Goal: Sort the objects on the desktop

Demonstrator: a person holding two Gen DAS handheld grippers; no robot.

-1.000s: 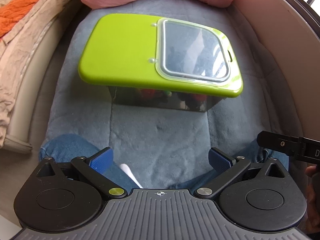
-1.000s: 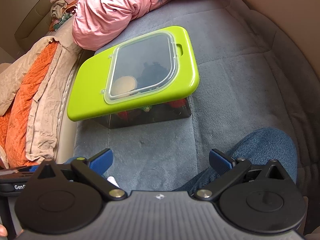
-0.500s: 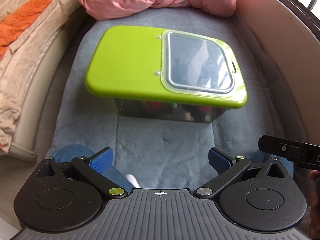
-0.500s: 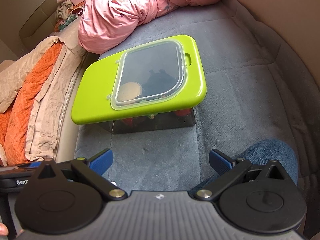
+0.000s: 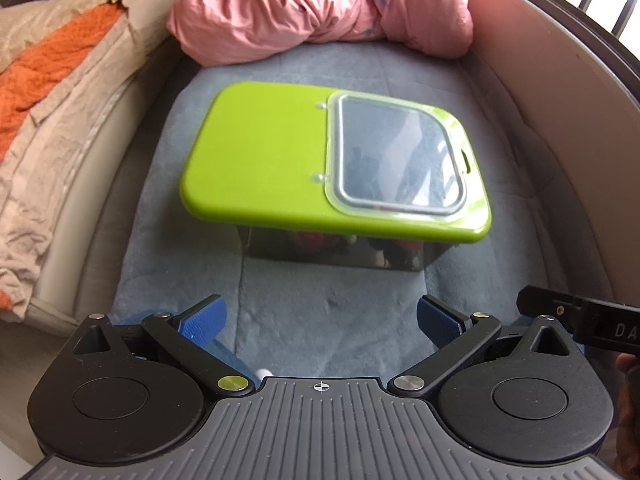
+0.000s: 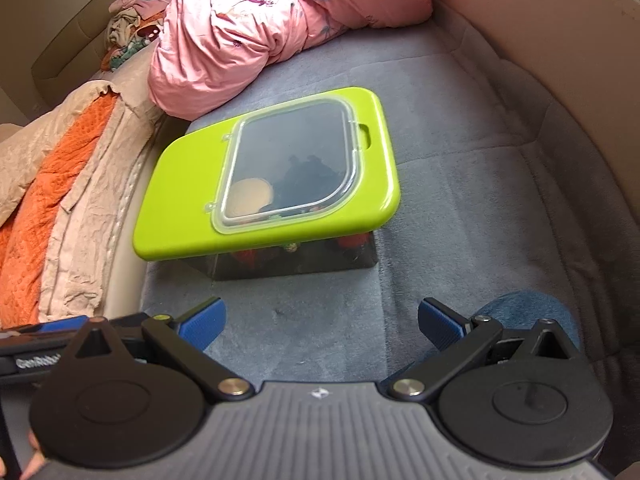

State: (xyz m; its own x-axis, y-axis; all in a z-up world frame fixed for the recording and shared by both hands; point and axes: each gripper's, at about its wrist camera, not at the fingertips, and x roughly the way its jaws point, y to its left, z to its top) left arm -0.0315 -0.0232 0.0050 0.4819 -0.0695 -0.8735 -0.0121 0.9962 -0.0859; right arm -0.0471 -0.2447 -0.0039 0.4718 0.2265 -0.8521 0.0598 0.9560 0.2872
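Observation:
A storage box with a lime-green lid (image 5: 260,160) (image 6: 176,216) stands on the grey-blue cushion (image 5: 320,304) (image 6: 460,208). A clear hatch (image 5: 396,160) (image 6: 292,168) in the lid lies flat and closed. Through it, in the right wrist view, I see a tan round object (image 6: 248,196) and a dark object (image 6: 308,176); red items show through the smoky wall (image 6: 296,260). My left gripper (image 5: 322,318) is open and empty, short of the box. My right gripper (image 6: 322,316) is open and empty too, also short of it.
A pink quilt (image 5: 320,4) (image 6: 256,28) is bunched behind the box. Orange and beige blankets (image 5: 52,92) (image 6: 52,188) lie on the left. A beige padded wall (image 5: 560,120) curves along the right. Blue-jeaned knees (image 6: 528,312) sit beside the grippers.
Both grippers have drawn back and tilted up, so the box sits farther away and lower in both views and more of the pink quilt shows. Both stay open.

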